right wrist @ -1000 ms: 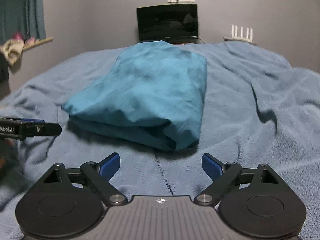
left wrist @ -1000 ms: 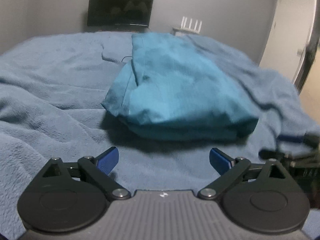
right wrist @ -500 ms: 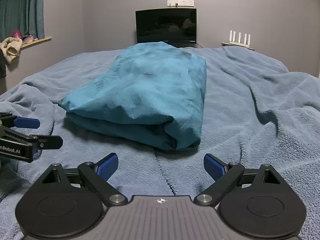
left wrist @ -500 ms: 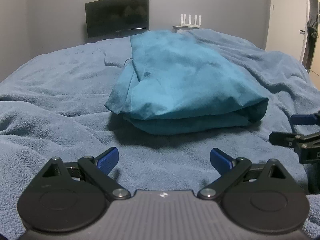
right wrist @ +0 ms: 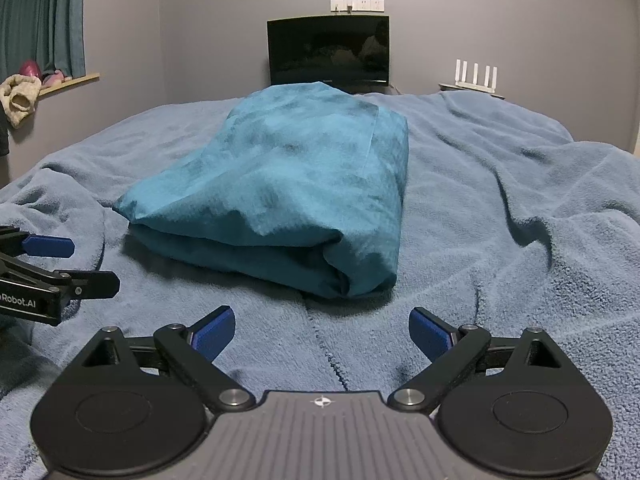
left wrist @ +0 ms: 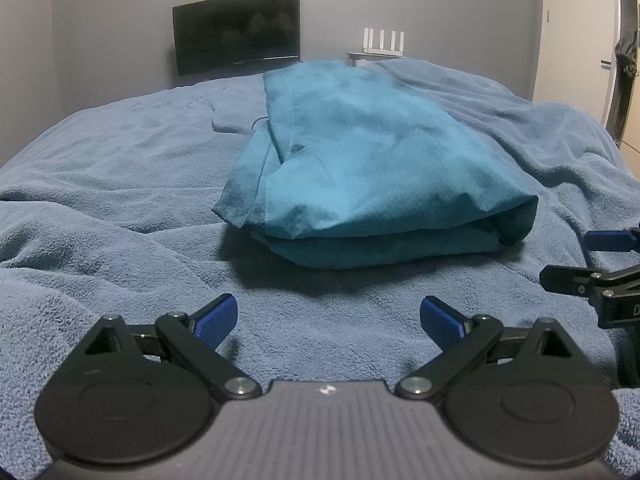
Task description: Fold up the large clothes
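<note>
garment [left wrist: 360, 168]: matt teal cloth | blanket [left wrist: 120, 200]: fuzzy fleece | fingers [right wrist: 212, 330]: ribbed blue plastic pads

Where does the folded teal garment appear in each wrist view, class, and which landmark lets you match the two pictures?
Left wrist view: the folded teal garment lies centre, slightly right, on the blue blanket, beyond the open left gripper.
Right wrist view: the garment lies centre, slightly left, beyond the open right gripper.
Shared landmark: the dark monitor against the far wall, behind the garment in both views.
</note>
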`<state>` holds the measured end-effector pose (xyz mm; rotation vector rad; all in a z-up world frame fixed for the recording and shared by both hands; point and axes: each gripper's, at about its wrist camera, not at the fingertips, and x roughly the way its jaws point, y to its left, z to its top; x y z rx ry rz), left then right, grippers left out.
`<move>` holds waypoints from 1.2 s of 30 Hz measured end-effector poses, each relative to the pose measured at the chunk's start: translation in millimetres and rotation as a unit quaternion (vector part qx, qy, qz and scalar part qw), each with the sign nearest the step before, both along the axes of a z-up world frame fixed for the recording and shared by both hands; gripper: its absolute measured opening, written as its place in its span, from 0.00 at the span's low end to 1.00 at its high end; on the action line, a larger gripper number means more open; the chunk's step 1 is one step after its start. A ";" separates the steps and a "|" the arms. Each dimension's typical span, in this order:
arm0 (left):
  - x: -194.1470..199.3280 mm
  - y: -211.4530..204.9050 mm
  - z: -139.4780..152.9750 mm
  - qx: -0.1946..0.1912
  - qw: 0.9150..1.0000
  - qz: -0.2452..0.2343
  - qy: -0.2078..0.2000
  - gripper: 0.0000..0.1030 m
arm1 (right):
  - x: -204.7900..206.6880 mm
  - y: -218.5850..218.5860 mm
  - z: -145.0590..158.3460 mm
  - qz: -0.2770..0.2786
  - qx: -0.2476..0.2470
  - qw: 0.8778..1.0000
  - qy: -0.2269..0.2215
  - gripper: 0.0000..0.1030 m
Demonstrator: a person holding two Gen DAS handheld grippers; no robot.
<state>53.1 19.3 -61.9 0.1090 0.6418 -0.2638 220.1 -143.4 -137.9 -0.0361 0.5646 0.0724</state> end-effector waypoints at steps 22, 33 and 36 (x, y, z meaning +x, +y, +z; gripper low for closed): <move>-0.1 -2.0 -1.0 0.003 1.000 -0.002 0.001 0.96 | 1.2 -1.3 -2.1 -0.002 -0.002 1.000 0.010 0.93; -0.8 -3.3 -2.0 0.007 1.000 -0.010 0.001 0.96 | 1.0 -1.5 -2.4 -0.001 -0.002 1.000 0.011 0.93; -1.1 -3.2 -2.2 0.010 1.000 -0.015 0.000 0.96 | 1.0 -1.2 -2.3 -0.001 -0.002 1.000 0.011 0.93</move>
